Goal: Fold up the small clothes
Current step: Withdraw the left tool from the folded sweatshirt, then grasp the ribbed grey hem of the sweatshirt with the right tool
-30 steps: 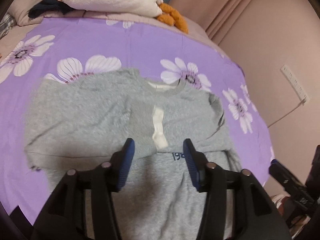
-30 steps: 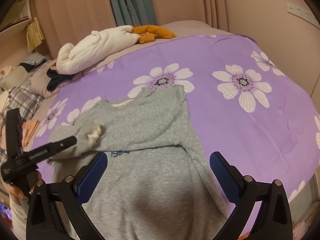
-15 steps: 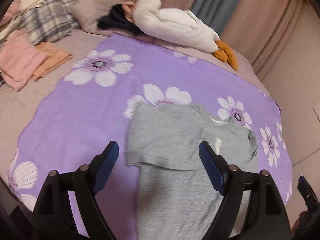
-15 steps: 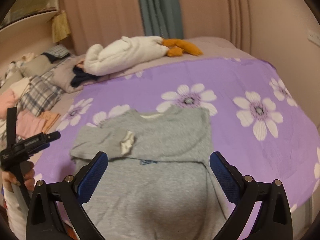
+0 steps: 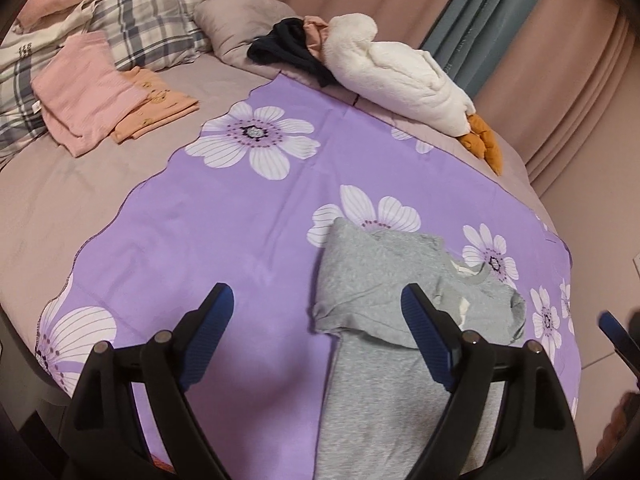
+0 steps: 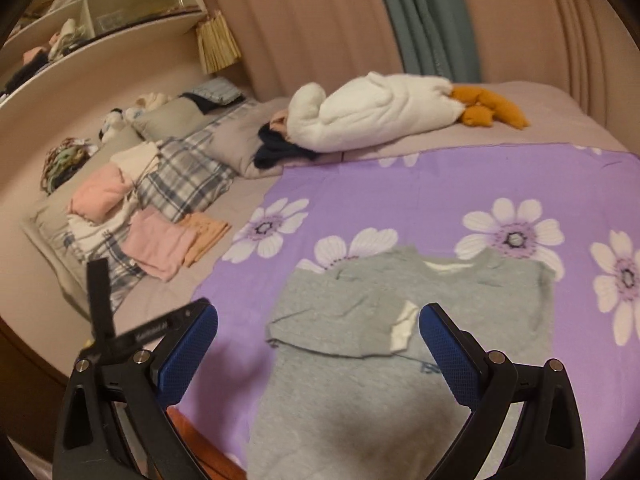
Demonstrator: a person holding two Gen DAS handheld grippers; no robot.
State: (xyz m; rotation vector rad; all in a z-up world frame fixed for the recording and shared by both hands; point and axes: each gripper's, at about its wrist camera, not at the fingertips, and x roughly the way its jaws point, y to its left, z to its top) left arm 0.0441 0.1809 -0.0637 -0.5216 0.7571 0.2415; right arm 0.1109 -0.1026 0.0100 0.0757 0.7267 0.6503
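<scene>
the left gripper (image 5: 314, 316) has just been opening; its jaws now stand wide apart with nothing between them, the sleeve let go. the right gripper (image 6: 318, 338) also gapes empty. the grey sweatshirt (image 5: 404, 344) lies on the purple flowered sheet (image 5: 224, 216) ahead of both, under the left gripper's right jaw, its sleeve folded across the chest. a second ago the left gripper hung close over that sleeve; both now sit back, so this fold looks done.

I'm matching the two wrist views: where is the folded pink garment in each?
Left wrist: pink garment at upper left, beside the orange garment.
Right wrist: pink garment at middle left.
Shared landmark: white plush goose at the far side of the bed.
</scene>
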